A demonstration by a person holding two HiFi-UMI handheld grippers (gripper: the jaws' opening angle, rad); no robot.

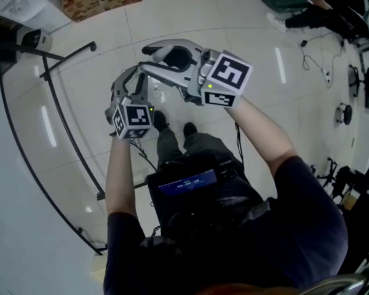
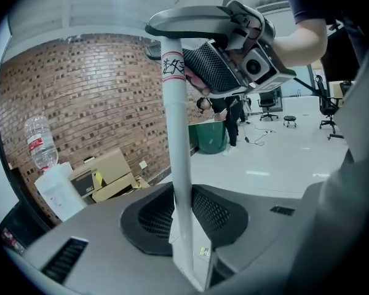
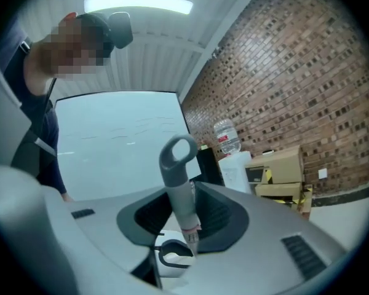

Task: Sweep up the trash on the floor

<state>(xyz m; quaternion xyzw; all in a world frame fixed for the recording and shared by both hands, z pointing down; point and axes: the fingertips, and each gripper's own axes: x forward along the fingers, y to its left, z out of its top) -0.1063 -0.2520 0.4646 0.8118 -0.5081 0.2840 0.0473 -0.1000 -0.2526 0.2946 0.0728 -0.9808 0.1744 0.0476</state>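
I see one long handle and no trash on the floor in any view. A white pole (image 2: pixel 178 146) with a red-lettered label stands upright between the jaws of my left gripper (image 2: pixel 187 204), which is shut on it. Higher up, my right gripper (image 2: pixel 194 39) clamps the same pole. In the right gripper view the pole's grey top with its hanging loop (image 3: pixel 177 165) rises out of my right gripper (image 3: pixel 184 211). In the head view the left gripper (image 1: pixel 132 80) sits just below and left of the right gripper (image 1: pixel 149 59), both in front of the person's chest. The pole's lower end is hidden.
A curved brick wall (image 2: pixel 98 97) stands beyond, with cardboard boxes (image 2: pixel 107 174) and a water dispenser (image 2: pixel 52 186) at its foot. A green bin (image 2: pixel 210 137) and office chairs (image 2: pixel 269 103) stand farther off. A black curved rail (image 1: pixel 55 112) runs at the left, and cables (image 1: pixel 313 66) lie at the right.
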